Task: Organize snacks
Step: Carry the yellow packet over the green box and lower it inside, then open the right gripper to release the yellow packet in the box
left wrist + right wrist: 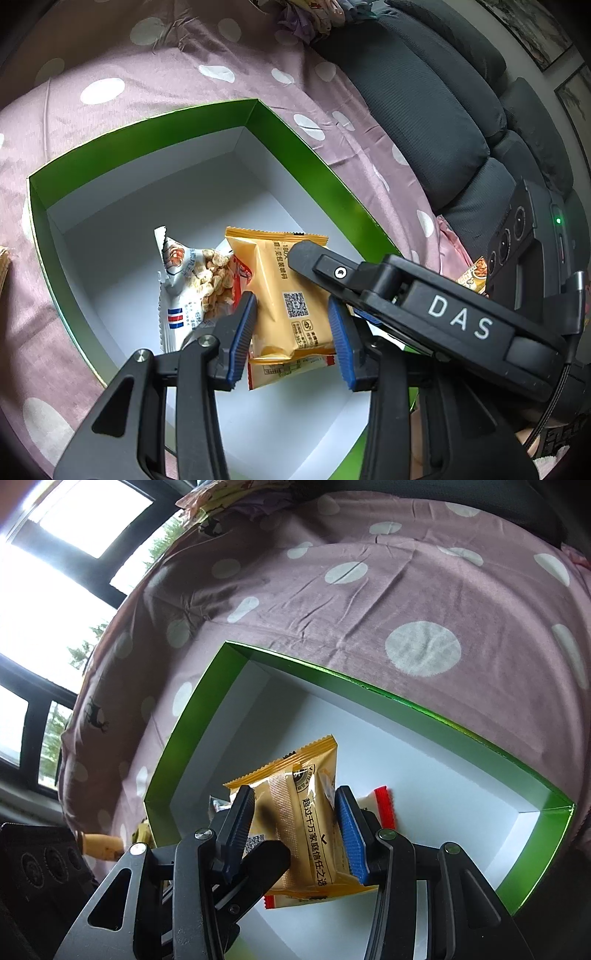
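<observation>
Holding one orange snack packet (284,295) between them, both tongs hang over a green-walled box (303,162) with a white floor, which sits on a pink dotted cloth (110,92).

Left gripper (291,328): jaws part-way closed, blue pads at the packet's two long sides, near its lower end. The pads appear to press the film, so I read this as a grip. Right gripper (295,830): same packet from the opposite face, jaws likewise narrowed onto its sides; in the right wrist view the film bulges between the pads. One finger of the right tongs crosses the packet's top in the left wrist view.

Position: the packet is above the box's near half, over a white packet of peanuts (195,284) and a red-edged packet (288,369) that lie on the box floor. Whether it touches them I cannot tell.

Handling judgement:
- Light, air-puffed pillow pack; the film is slick and crinkly, soft under pressure.
- Contents are probably a brittle cake or biscuit (hard squeezing could crush it).
- Best hold is across the narrow width at mid-body, or on a flat crimped end seal, where the pads meet no air cushion.
- Two grips on one packet can tug it; one should let go before it is laid down.

A dark sofa (424,110) runs beside the cloth.
</observation>
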